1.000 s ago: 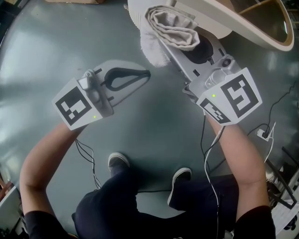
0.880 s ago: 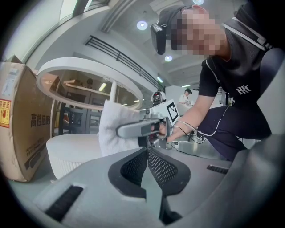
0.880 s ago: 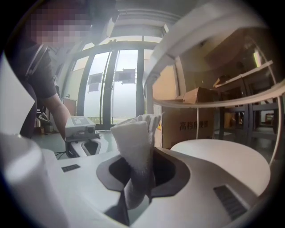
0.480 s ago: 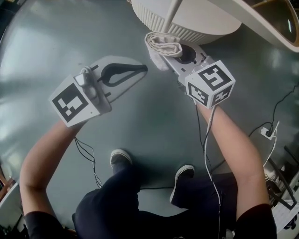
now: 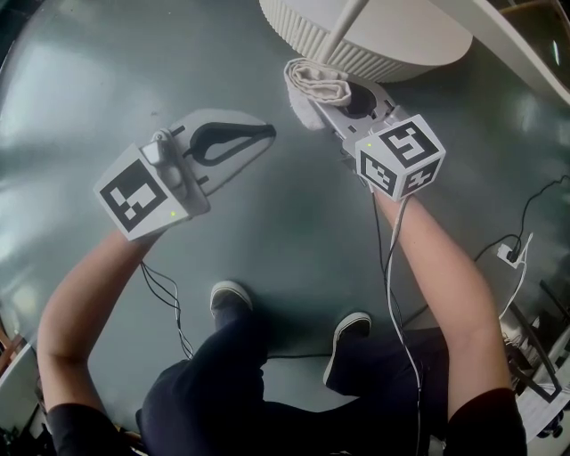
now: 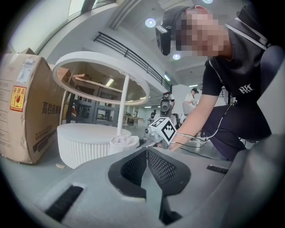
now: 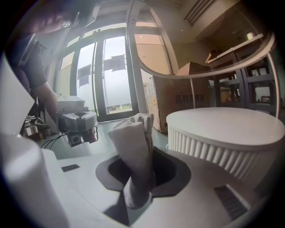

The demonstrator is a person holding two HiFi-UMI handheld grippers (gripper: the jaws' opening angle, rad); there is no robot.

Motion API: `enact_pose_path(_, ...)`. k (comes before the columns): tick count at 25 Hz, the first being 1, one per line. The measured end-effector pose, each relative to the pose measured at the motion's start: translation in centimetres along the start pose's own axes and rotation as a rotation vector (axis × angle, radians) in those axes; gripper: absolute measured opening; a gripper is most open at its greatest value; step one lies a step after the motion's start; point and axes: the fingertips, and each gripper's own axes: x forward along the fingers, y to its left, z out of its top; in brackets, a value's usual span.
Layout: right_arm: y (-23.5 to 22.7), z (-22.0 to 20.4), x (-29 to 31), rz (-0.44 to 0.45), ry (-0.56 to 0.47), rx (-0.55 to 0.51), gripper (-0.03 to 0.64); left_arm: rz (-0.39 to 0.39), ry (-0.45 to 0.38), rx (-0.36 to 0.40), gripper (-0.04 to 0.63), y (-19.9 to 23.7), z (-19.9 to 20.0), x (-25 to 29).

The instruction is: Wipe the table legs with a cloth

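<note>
Glossy grey-green floor (image 5: pixel 80 80), catching pale reflections. Black cable (image 5: pixel 533 200) trailing across it to a white plug block (image 5: pixel 509 254) at the right edge. Tall glass doors (image 7: pixel 107 80) in dark frames, bright with daylight. Big brown cardboard box (image 6: pixel 22 111) with a red label, standing on the floor. Dark open shelving racks (image 7: pixel 260 84) along the far side. Overhead, round ceiling lights (image 6: pixel 150 22) and a railed gallery (image 6: pixel 129 53).

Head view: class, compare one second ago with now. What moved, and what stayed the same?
The right gripper, shut on the cloth, sank away from the camera, down along the table leg to beside the ribbed base. The left gripper stayed put, shut and empty.
</note>
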Motion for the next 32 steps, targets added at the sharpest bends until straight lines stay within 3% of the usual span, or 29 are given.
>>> enact_pose_path(5, -0.1, 0.0, 0.0, -0.012, 0.009, -0.013, 0.094, 0.002, 0.005, 0.001, 0.011, 0.2, 0.0, 0.0)
enact_pose_path(17, -1.9, -8.7, 3.1, -0.022, 0.279, 0.013, 0.089, -0.002, 0.000, 0.002, 0.011, 0.2, 0.3, 0.0)
enact_pose_path(24, -2.4, -10.4, 3.5, 0.019, 0.436, -0.059, 0.087, 0.016, -0.012, -0.001, 0.011, 0.4, 0.5, -0.1)
enact_pose_path(28, -0.8, -7.7, 0.4, 0.078, 0.395, -0.164, 0.084, 0.015, -0.012, 0.008, 0.011, 0.1, 1.0, -0.1)
enact_pose_path(32, 2.5, 0.8, -4.4, 0.132, 0.196, -0.192, 0.084, 0.055, -0.033, 0.017, 0.011, -0.7, 2.3, -0.8)
